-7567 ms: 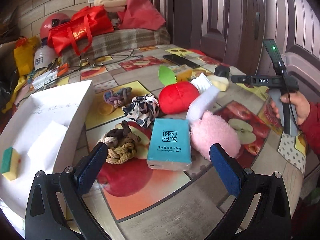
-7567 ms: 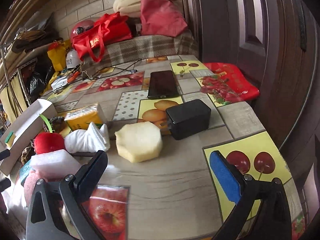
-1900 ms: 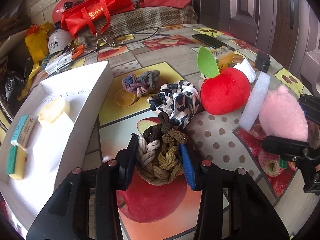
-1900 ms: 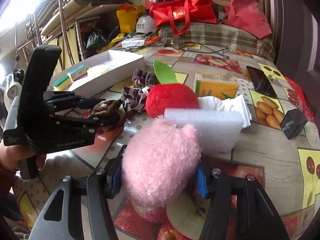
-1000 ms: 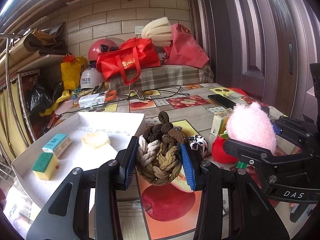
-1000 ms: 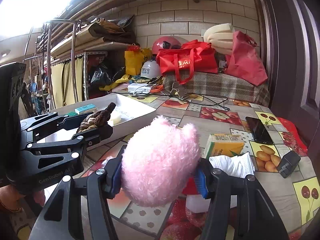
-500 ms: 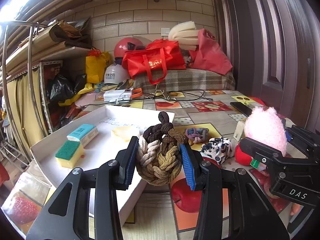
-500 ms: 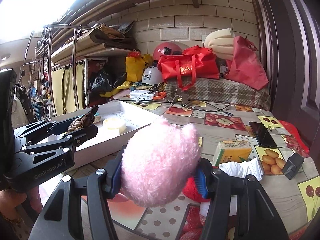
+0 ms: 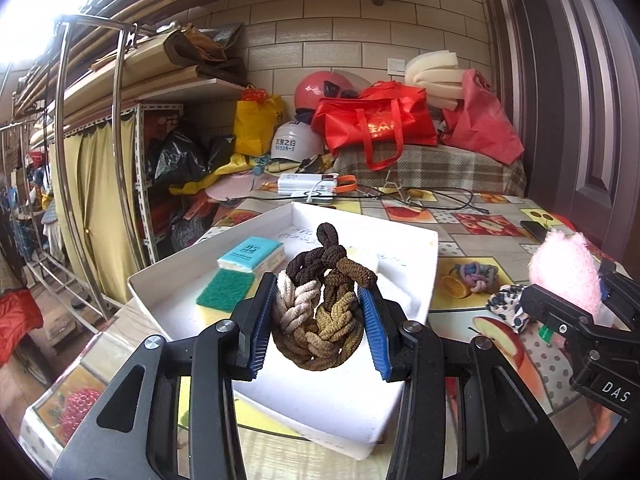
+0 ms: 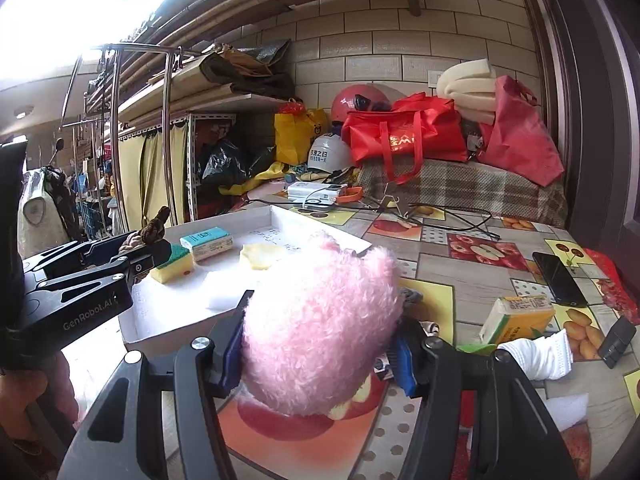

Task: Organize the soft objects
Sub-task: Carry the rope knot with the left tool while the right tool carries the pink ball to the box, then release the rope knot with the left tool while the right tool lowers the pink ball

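Observation:
My left gripper (image 9: 318, 322) is shut on a braided brown and cream rope knot (image 9: 320, 312) and holds it above the near part of the white box (image 9: 416, 240). My right gripper (image 10: 318, 338) is shut on a pink fluffy plush (image 10: 320, 320), held in the air just right of the box (image 10: 312, 218). The plush (image 9: 564, 268) and right gripper show at the right of the left wrist view. The left gripper (image 10: 136, 250) with the knot shows at the left of the right wrist view. In the box lie a green and yellow sponge (image 9: 224, 292), a teal tissue pack (image 9: 252, 254) and a pale foam piece (image 10: 260, 256).
On the fruit-print table lie a purple knotted rope (image 9: 476, 276), a spotted scrunchie (image 9: 508, 306), a yellow tissue pack (image 10: 520, 316), a white cloth (image 10: 540, 354), a phone (image 10: 558, 278) and a black box (image 10: 618, 340). Red bags (image 9: 376, 124) and helmets stand at the back.
Both grippers have moved left with their loads. The rope knot now hangs over the box and the plush has come closer to the box's right wall.

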A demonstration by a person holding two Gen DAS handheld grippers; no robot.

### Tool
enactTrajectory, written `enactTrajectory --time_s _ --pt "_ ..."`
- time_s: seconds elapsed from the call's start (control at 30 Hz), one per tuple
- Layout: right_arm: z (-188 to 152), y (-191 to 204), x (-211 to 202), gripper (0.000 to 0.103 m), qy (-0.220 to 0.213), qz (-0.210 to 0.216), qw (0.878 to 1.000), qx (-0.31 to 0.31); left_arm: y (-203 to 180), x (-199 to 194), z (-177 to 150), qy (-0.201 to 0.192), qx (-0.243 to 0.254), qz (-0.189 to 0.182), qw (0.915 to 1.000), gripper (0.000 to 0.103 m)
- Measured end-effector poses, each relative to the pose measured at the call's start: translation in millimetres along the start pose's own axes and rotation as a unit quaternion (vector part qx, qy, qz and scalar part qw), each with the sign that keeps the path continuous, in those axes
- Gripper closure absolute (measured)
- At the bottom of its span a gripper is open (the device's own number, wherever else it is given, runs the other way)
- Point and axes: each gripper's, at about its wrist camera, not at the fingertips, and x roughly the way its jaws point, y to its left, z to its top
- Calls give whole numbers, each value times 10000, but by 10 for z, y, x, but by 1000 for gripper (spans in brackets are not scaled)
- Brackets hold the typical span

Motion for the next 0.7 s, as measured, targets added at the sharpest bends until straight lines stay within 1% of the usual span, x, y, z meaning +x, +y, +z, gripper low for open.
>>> enactTrajectory --time_s 0.1,0.2,0.27,0.37,0.53,0.7 --pt "21 81 58 45 -5 60 10000 -61 204 34 1 25 -169 103 9998 62" --pt "50 144 122 45 -14 120 9999 -44 381 83 15 81 -447 91 9989 62" --pt "74 176 170 45 -15 154 9999 -14 448 123 27 69 -478 140 9987 62" --pt "96 242 228 45 -36 205 9998 -41 460 191 56 22 -279 209 9994 62" --pt "169 367 437 45 13 251 9997 -73 405 309 91 55 91 107 9999 62" --pt "254 480 696 45 152 248 9995 -81 460 472 134 254 112 -5 9996 62"
